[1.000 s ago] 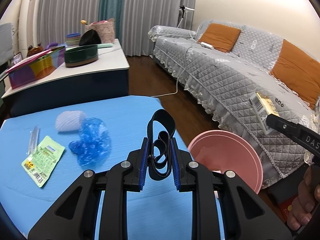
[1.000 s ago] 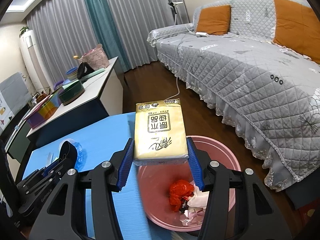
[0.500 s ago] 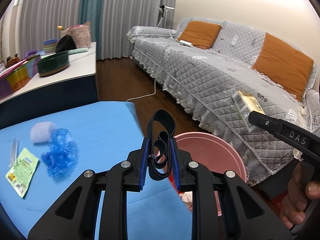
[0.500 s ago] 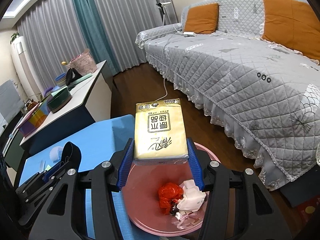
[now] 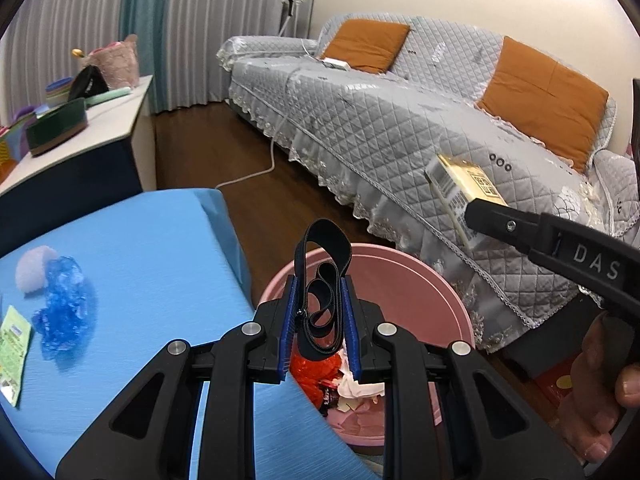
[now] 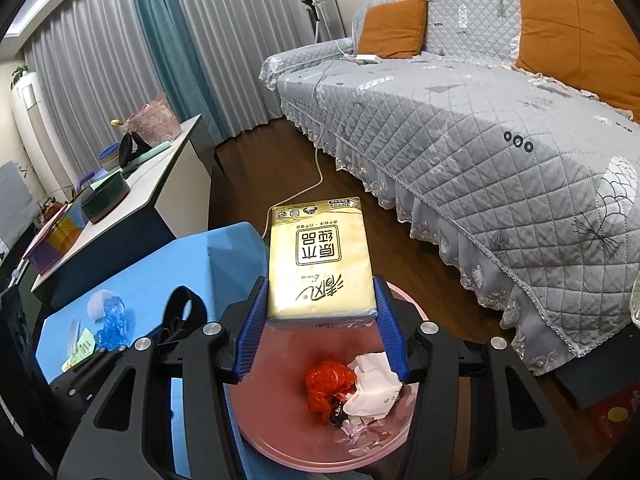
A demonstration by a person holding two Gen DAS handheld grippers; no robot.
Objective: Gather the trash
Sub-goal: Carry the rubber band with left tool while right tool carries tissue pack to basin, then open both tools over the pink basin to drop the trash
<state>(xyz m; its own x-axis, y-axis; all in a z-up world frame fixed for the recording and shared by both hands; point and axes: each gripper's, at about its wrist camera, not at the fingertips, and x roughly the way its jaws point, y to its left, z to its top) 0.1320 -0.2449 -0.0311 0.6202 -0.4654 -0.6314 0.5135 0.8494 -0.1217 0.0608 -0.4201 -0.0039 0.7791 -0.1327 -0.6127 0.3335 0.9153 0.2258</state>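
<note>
My left gripper [image 5: 319, 312] is shut on a coiled black elastic strap [image 5: 322, 272], held over the near rim of a pink bin [image 5: 420, 296] on the floor. My right gripper [image 6: 320, 320] is shut on a yellow tissue pack [image 6: 320, 256], above the same pink bin [image 6: 280, 420]. Red plastic [image 6: 328, 380] and white paper [image 6: 374, 384] lie inside the bin. On the blue table [image 5: 140, 248] remain a blue crumpled wrapper [image 5: 60, 312], a white foam net [image 5: 32, 272] and a green packet [image 5: 12, 348]. The right gripper with the tissue pack [image 5: 460, 188] shows at right in the left wrist view.
A grey quilted sofa [image 6: 480, 140] with orange cushions runs along the right. A white side table [image 5: 80, 136] with bowls and a basket stands behind the blue table. A white cable [image 5: 256, 172] lies on the wood floor. A person's hand [image 5: 600, 392] holds the right gripper's handle.
My left gripper has swung right and down, from over the blue table to over the bin's edge, still holding the strap. My right gripper has shifted slightly further over the bin with the tissue pack.
</note>
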